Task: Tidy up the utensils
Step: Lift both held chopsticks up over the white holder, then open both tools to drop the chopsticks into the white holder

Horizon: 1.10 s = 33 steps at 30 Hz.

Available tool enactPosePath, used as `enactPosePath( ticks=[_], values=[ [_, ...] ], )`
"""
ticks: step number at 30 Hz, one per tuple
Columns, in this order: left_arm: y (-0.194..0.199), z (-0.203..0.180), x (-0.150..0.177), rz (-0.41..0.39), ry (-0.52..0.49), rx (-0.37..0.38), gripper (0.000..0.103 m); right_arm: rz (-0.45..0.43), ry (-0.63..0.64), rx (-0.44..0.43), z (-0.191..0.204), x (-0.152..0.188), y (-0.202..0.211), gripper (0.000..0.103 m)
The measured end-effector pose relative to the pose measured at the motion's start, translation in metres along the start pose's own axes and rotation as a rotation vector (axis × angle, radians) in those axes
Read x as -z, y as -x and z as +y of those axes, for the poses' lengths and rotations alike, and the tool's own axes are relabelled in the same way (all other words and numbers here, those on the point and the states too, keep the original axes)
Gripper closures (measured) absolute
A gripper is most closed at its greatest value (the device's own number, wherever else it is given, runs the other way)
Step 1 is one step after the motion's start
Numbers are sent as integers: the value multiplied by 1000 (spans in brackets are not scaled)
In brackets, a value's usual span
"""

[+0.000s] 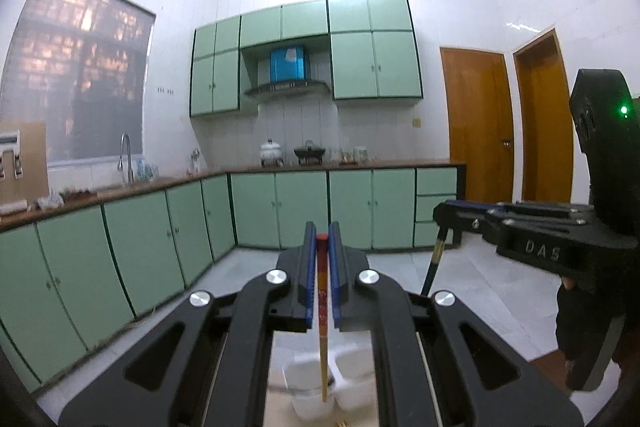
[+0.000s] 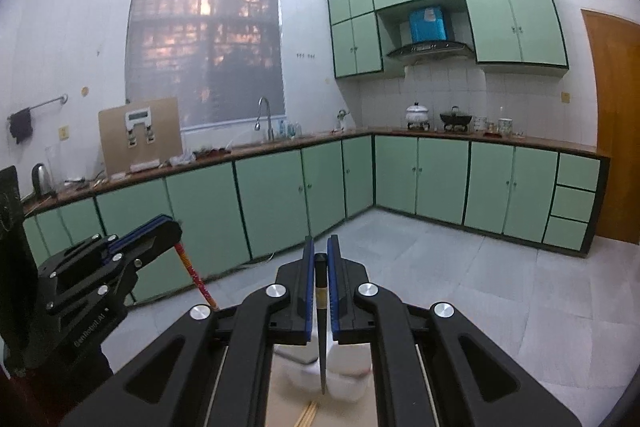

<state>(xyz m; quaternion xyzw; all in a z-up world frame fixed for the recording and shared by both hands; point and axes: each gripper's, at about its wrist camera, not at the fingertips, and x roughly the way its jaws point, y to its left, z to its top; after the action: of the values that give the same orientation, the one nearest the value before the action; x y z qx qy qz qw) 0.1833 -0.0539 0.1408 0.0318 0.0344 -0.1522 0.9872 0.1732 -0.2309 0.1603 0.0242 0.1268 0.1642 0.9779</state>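
The left gripper [image 1: 323, 239] is clamped on a red-topped chopstick [image 1: 322, 315], pinched near its upper end so the pale shaft hangs straight down between the blue pads. The right gripper [image 2: 319, 251] is likewise clamped on a black chopstick [image 2: 321, 311], held near its square top with the tapered tip pointing down. Directly below each pair of tongs sits the white holder [image 1: 344, 375], a cluster of white cups; each tip hangs above or just inside a cup mouth, and which of the two cannot be told from here. A few more pale sticks [image 2: 309, 413] lie on the surface just nearer than the holder. The two tongs are near each other, side by side and at about one height. To do this step well, I judge each stick should stay vertical and centred over one cup, and be let go only once its tip is well inside, so it does not tip against the rim. The likely slip is a stick swinging in the pads, since each is gripped so high.
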Motion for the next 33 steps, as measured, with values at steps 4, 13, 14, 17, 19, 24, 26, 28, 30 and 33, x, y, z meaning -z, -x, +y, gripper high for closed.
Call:
enactPosePath(
  ticks=[4,13,14,17,19,24,26,28,30,33],
  values=[
    [-36,-1,7,-2,-11,-9,98,-8,8,30,-10,-1,-32,97],
    [-96,14,66,121,33,7,97,70,-34,75,-42,40,-87,97],
    [-102,16,73,141,32,6,97,83,-43,74,-46,46,-92,97],
    [-115,22,88,188,35,5,97,123,-63,69,-54,59,-102,97],
    [-122,27,97,217,43,3,96,158,-81,66,-59,68,-110,96],
    [-125,34,108,260,51,-2,84,210,-105,73,-64,82,-117,90],
    [-118,37,106,251,57,-2,68,207,-108,84,-66,83,-112,83],
    [-109,40,102,236,56,-2,61,190,-121,105,-71,82,-101,70],
    [-97,40,98,227,57,-6,56,172,-129,128,-74,81,-90,62],
    [-75,43,95,211,68,-14,44,149,-145,155,-78,82,-71,47]
  ],
)
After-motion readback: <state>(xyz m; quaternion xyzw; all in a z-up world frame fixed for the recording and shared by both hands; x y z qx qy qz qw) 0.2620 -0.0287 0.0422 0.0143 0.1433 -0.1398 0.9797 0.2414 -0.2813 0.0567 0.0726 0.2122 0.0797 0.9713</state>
